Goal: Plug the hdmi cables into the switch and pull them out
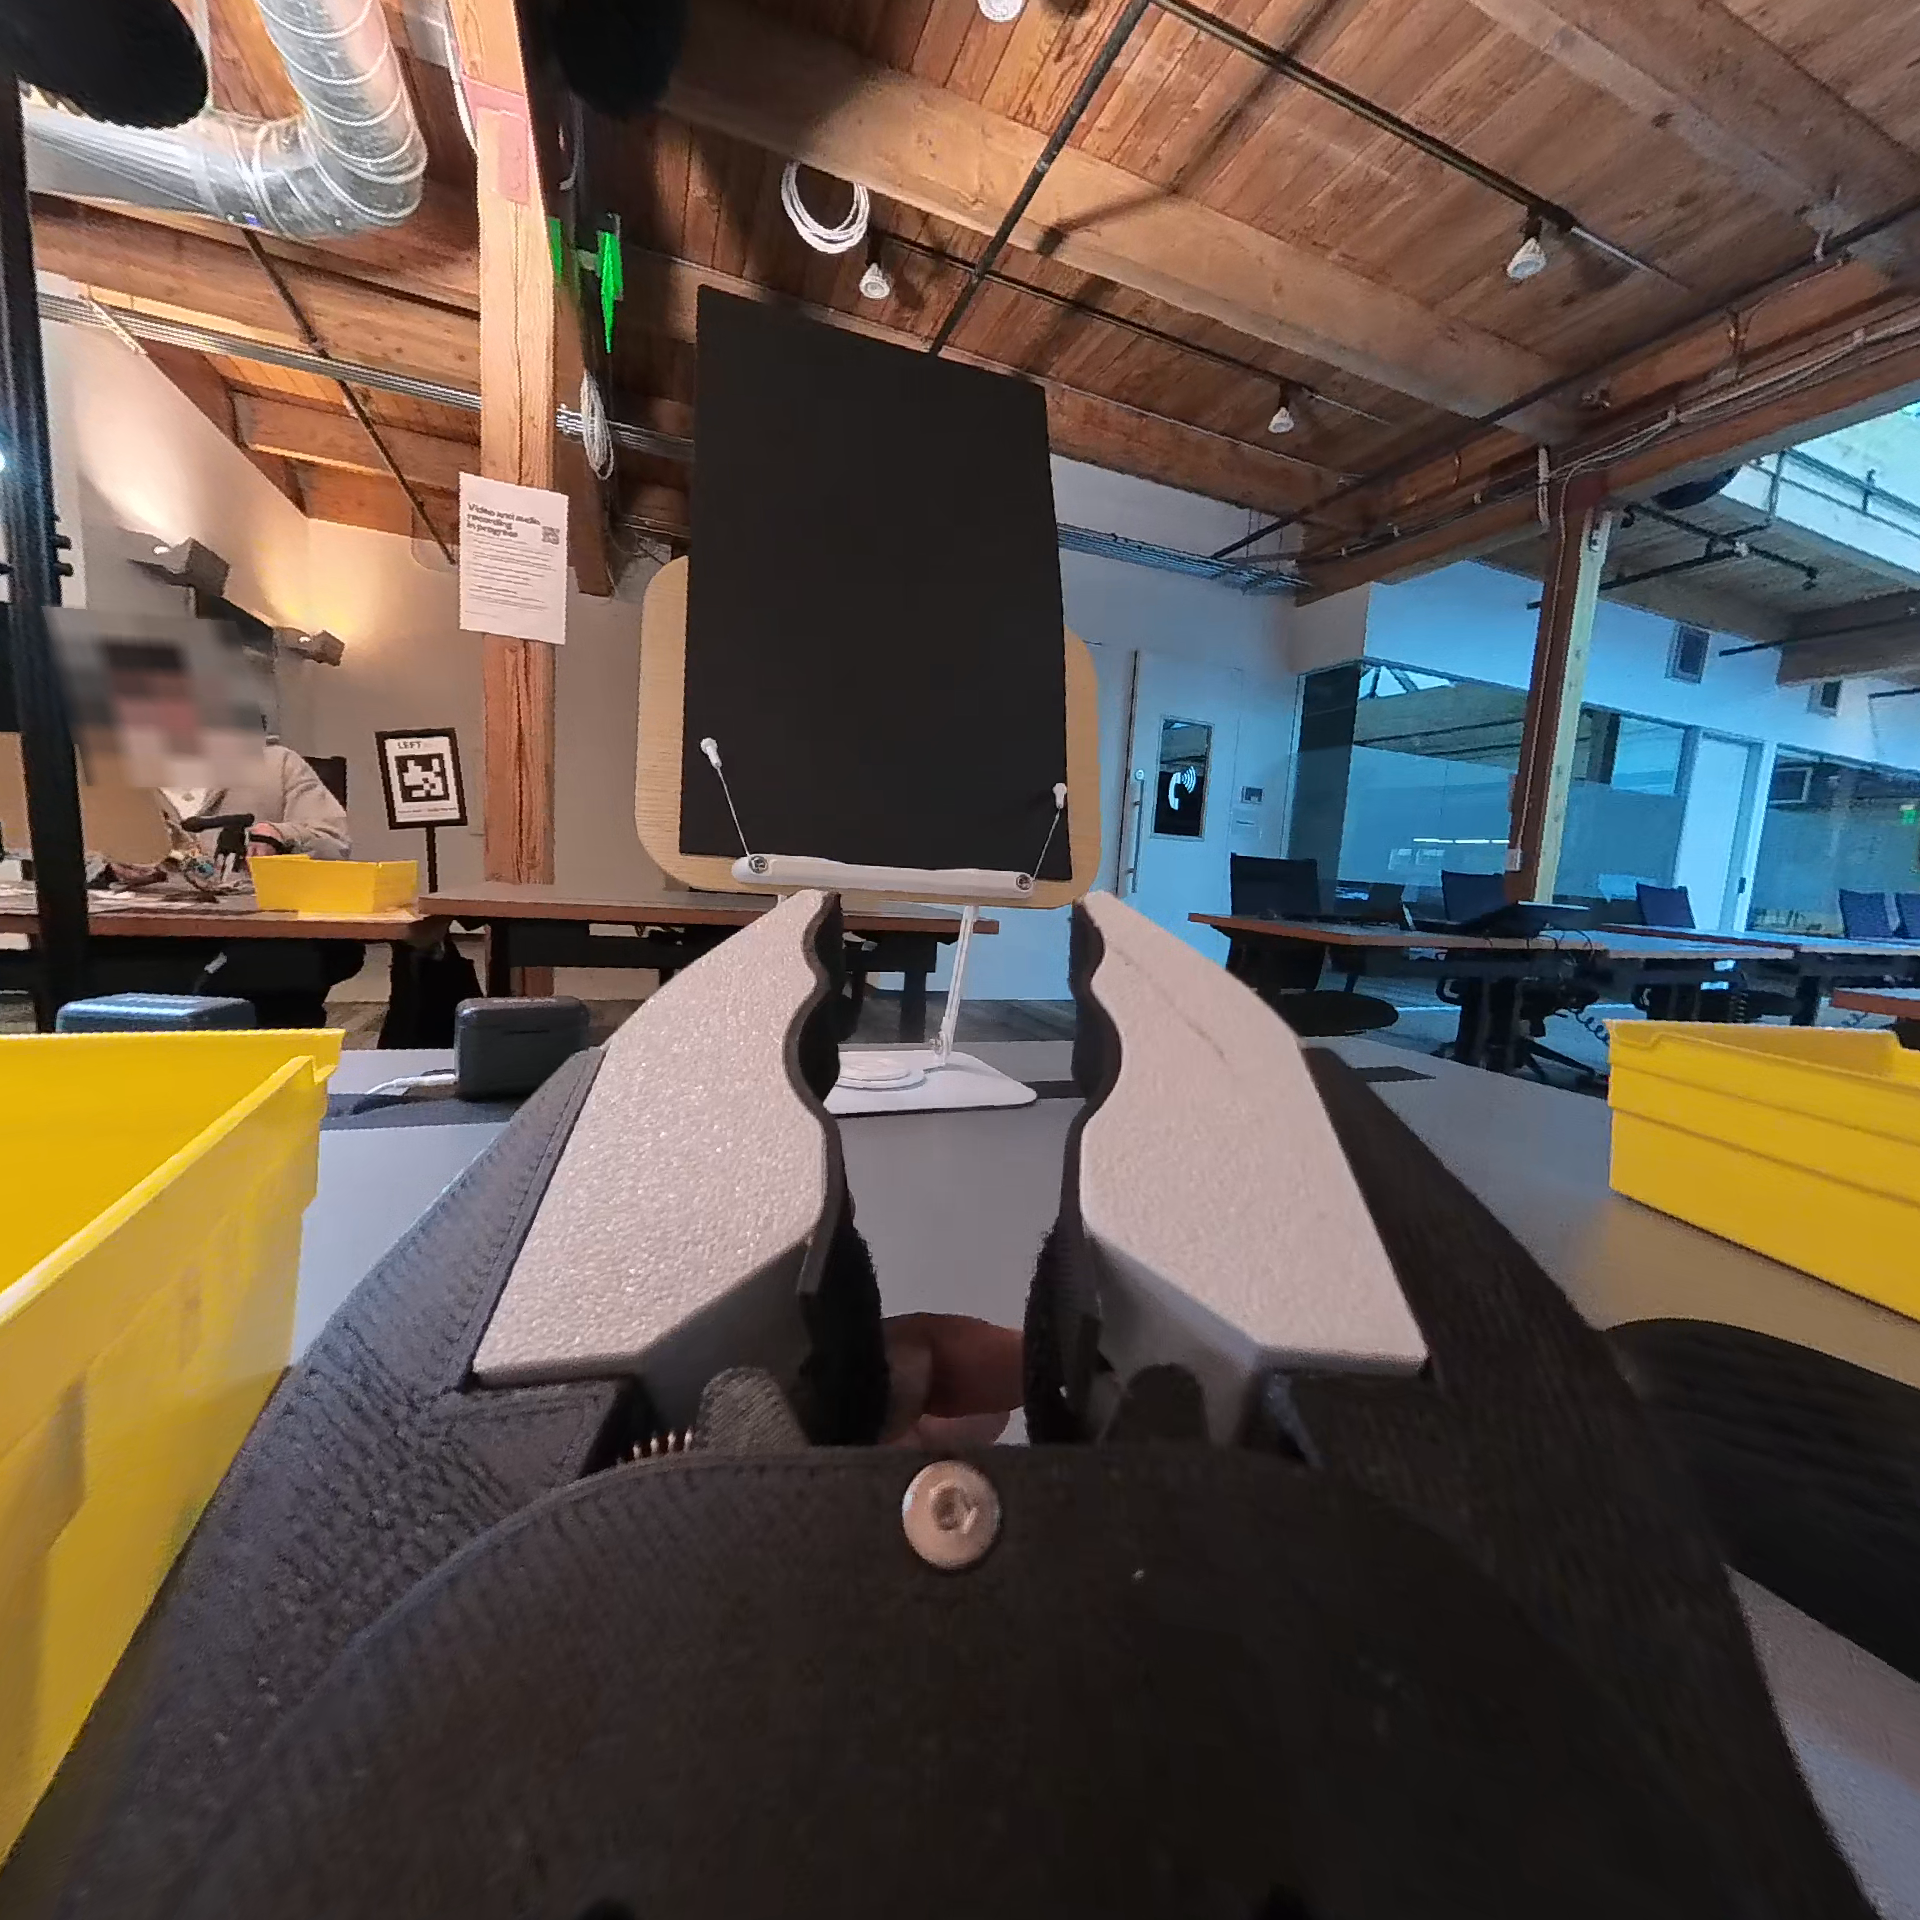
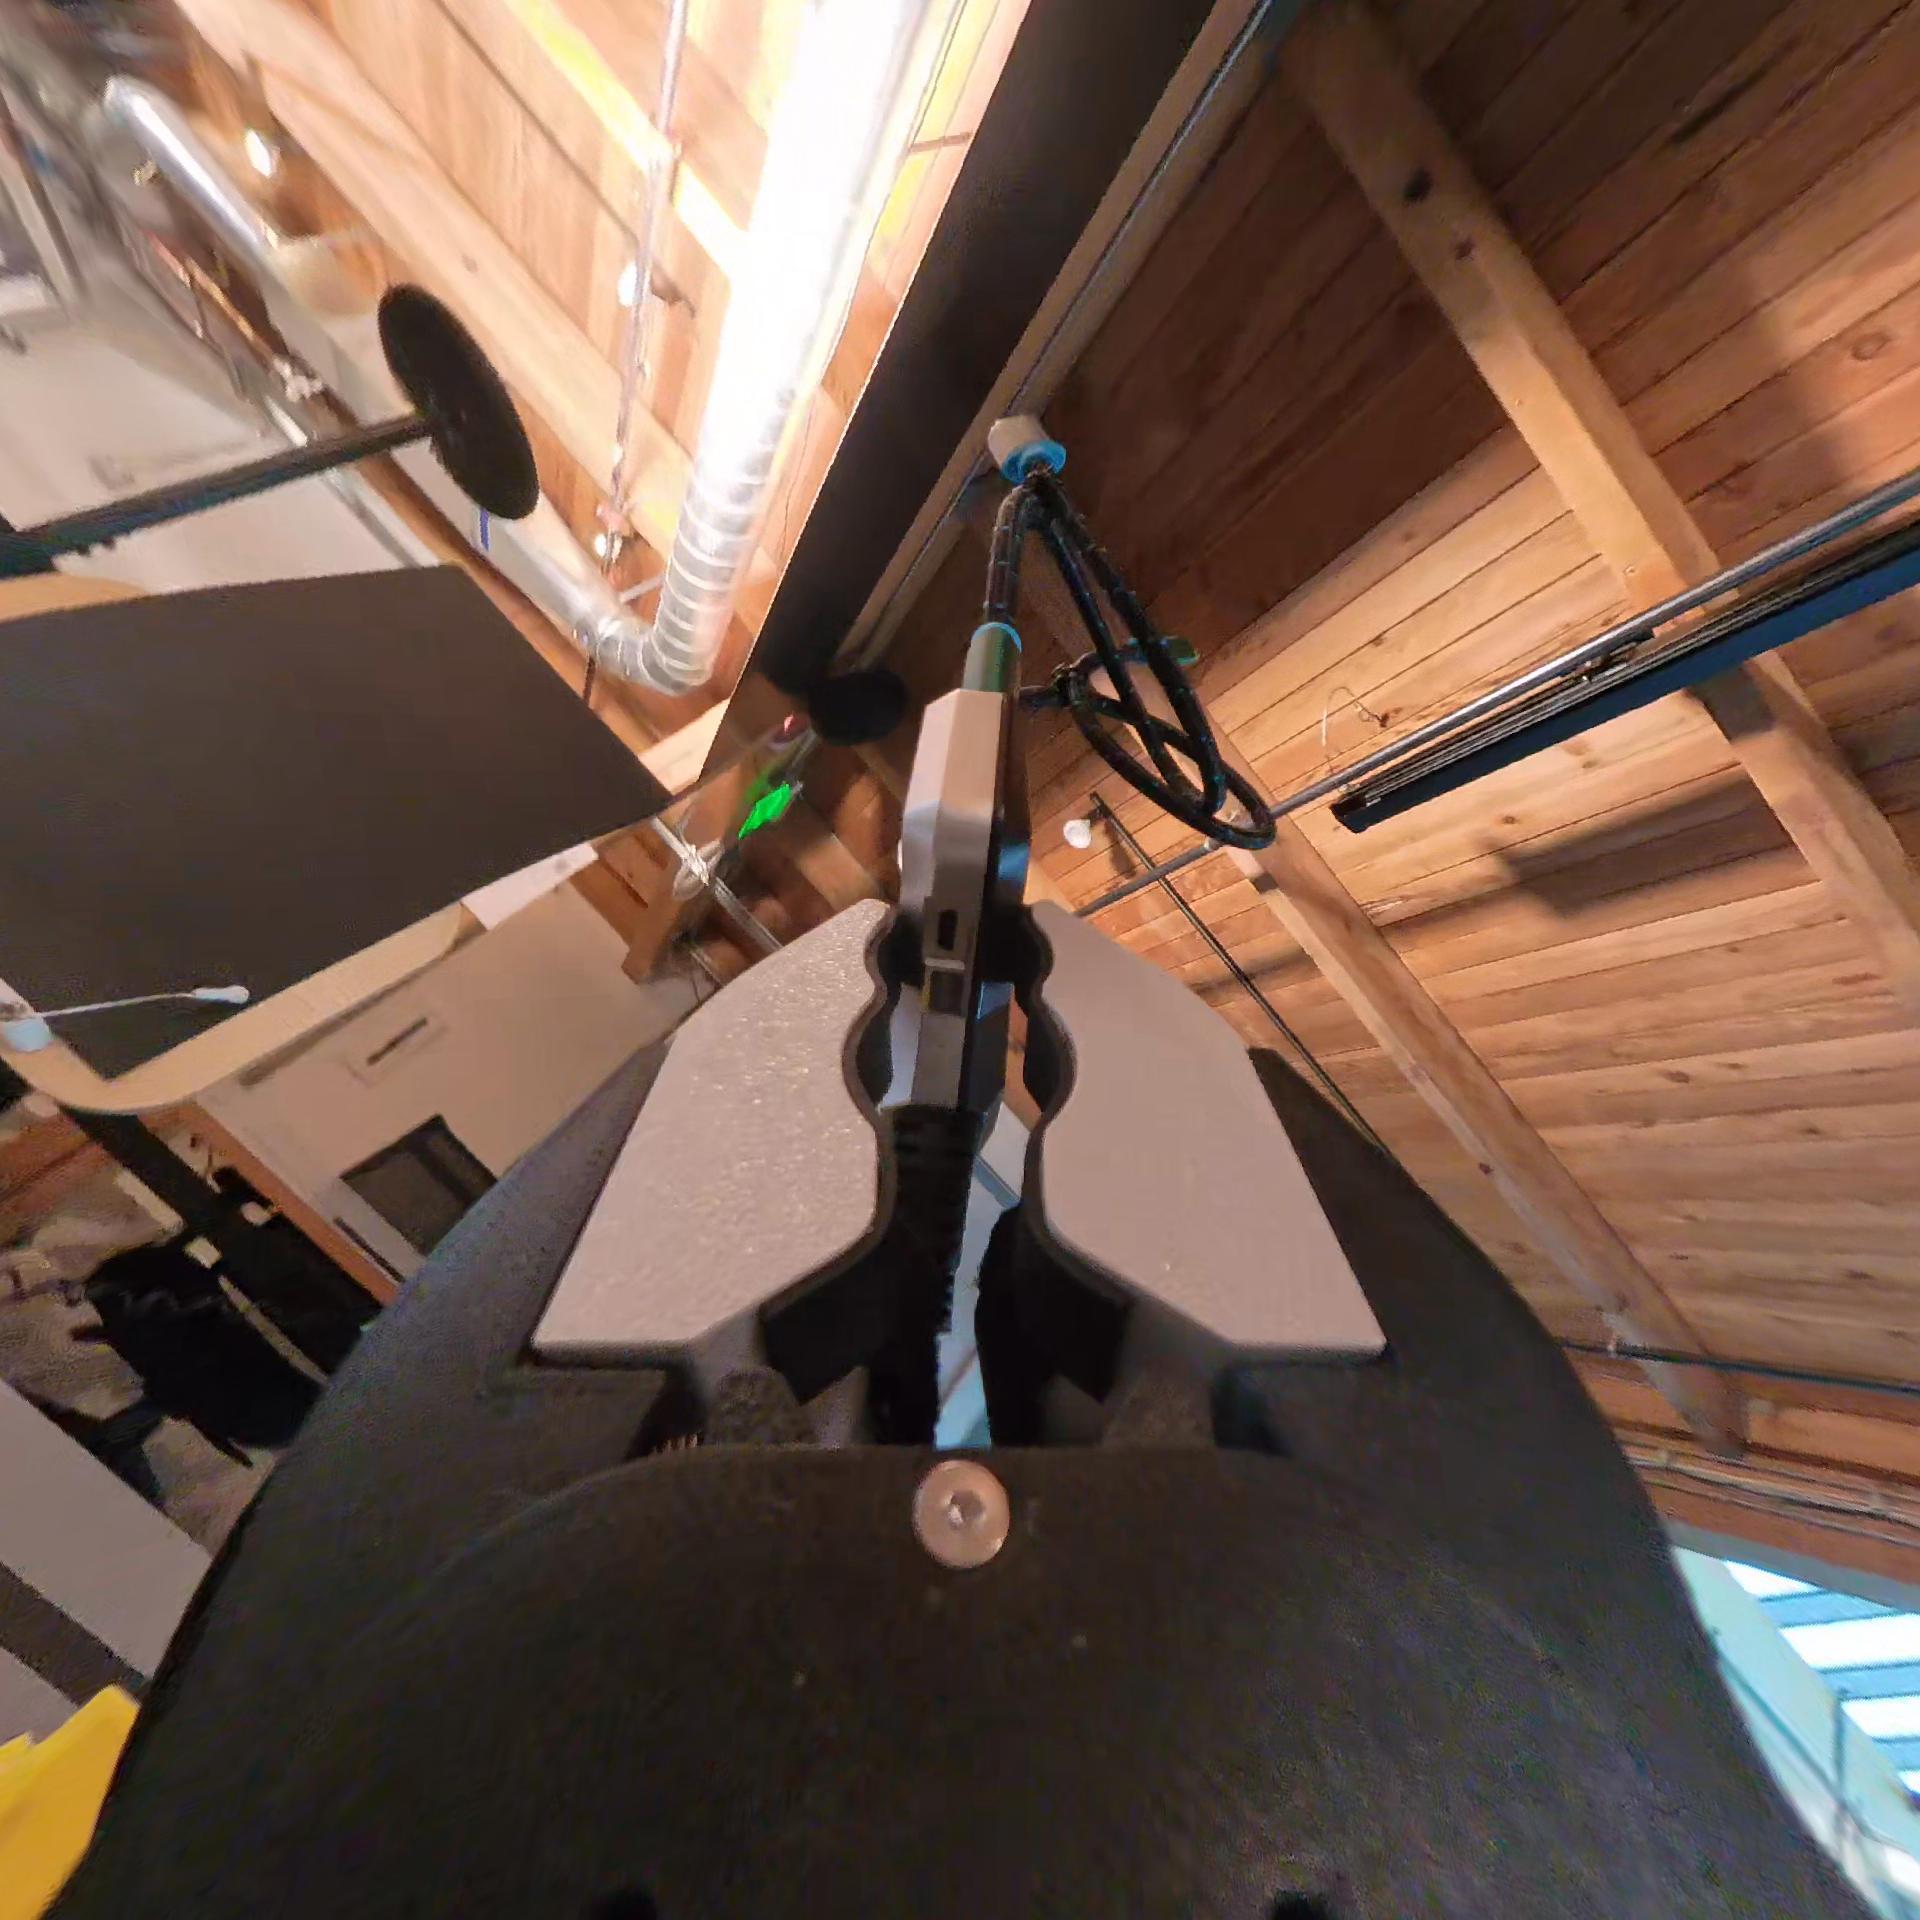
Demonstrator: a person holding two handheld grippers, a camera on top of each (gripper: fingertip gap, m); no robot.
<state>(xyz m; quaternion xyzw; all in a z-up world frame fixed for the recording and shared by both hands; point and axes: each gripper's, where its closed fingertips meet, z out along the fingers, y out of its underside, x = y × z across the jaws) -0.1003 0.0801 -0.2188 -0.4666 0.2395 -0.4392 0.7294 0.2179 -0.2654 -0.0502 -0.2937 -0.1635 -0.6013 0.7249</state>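
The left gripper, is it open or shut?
Open. The left gripper has a clear gap between its grey fingers, and nothing sits between them; the table shows through.

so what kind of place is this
Probably a shared office or lab workspace in a converted industrial building: rows of desks with office chairs, an exposed wood-beam ceiling with a silver duct, and yellow bins on the grey table.

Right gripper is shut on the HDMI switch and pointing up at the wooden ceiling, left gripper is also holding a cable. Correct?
Not quite. The left gripper holds nothing: in the left wrist view its fingers stand apart with only the table behind the gap. The rest holds: the right gripper is shut on the switch, aimed at the wooden ceiling.
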